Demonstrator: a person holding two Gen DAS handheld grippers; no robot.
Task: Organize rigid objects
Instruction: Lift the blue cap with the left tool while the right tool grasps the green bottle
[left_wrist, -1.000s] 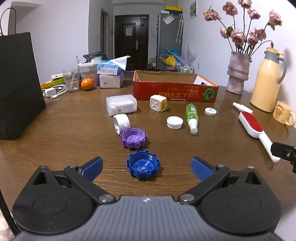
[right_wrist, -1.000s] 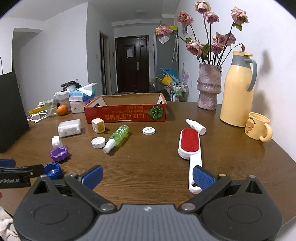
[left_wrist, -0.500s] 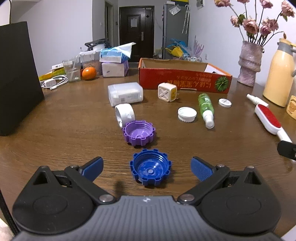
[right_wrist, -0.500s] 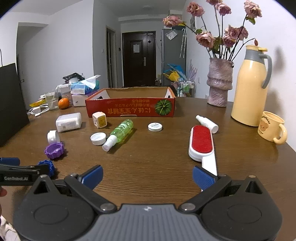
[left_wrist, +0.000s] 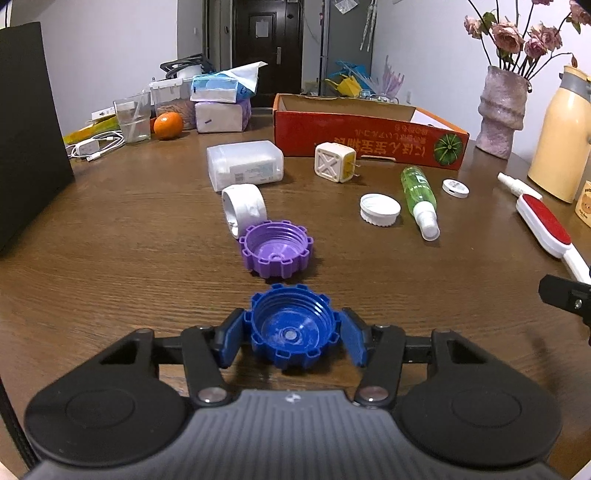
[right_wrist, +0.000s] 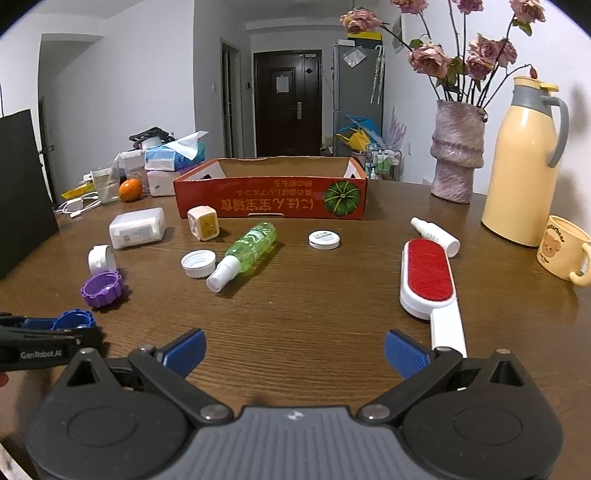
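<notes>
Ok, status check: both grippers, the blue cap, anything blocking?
Left gripper shut on blue cap, cap on the table. Right gripper open, empty, lint brush ahead. Purple cap just beyond the blue one, not touching.

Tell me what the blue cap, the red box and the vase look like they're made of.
Blue cap: hard moulded plastic, slightly glossy, with crisp ribs and inner threads. Red box: printed cardboard, matte, with a brown raw inside and a torn-looking top edge. Vase: probably glazed ceramic, with a mottled pink, bumpy surface and faint shine; resin or stone can't be ruled out.
</notes>
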